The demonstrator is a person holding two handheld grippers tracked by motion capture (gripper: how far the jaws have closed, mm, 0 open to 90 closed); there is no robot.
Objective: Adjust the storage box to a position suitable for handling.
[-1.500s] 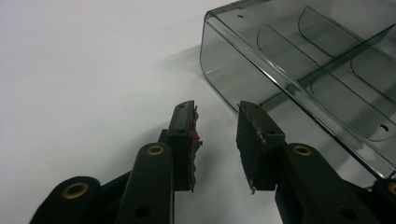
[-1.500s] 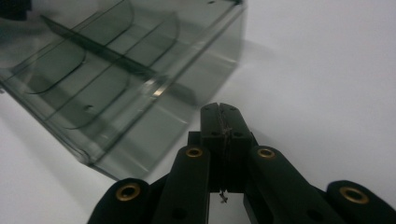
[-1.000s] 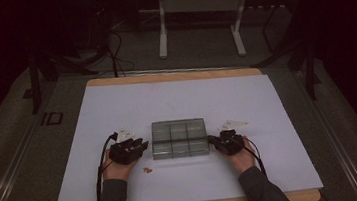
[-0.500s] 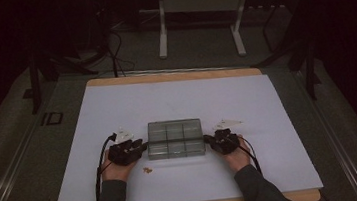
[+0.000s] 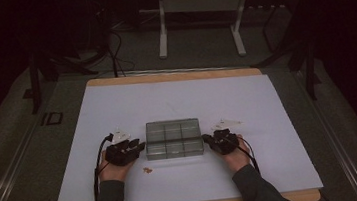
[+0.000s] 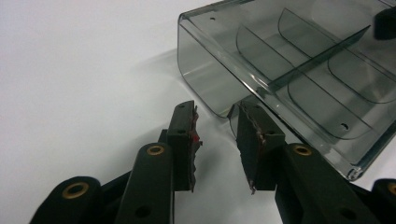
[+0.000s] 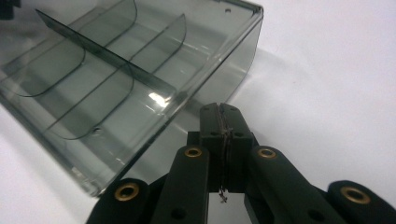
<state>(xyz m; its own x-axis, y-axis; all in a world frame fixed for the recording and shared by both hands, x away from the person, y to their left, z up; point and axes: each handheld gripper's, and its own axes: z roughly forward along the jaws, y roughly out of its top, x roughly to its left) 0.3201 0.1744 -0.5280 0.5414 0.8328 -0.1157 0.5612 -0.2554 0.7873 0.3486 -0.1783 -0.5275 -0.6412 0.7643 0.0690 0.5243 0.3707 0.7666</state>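
Two grippers stand at the two short ends of a clear smoky-grey plastic organiser box with six compartments [image 5: 173, 138], which lies on the white sheet of the desk [image 5: 176, 100], nearer to the front edge than to the back edge and about midway between the left and right edges.

The left gripper [image 6: 215, 140] has its jaws apart, with a clear gap between the pads, and they point at the near left corner of the box; one pad seems to reach the corner wall, but I cannot tell if it really touches. The right gripper [image 7: 219, 140] has its jaws pressed together with nothing between them, and the tips are just beside the right end wall of the box.

I think the main risk is that the box slides or turns on the smooth sheet. If only one gripper pushes, or both push unevenly, the light box could rotate away. The closed right jaws can only push, not hold, so a lift from this side would probably fail. The rounded, glossy corner may also slip out of the left pads.

All six compartments look empty. A few small brown bits [image 5: 147, 170] lie on the sheet near the front edge, outside the box, just beside the person's left hand [image 5: 116, 168].
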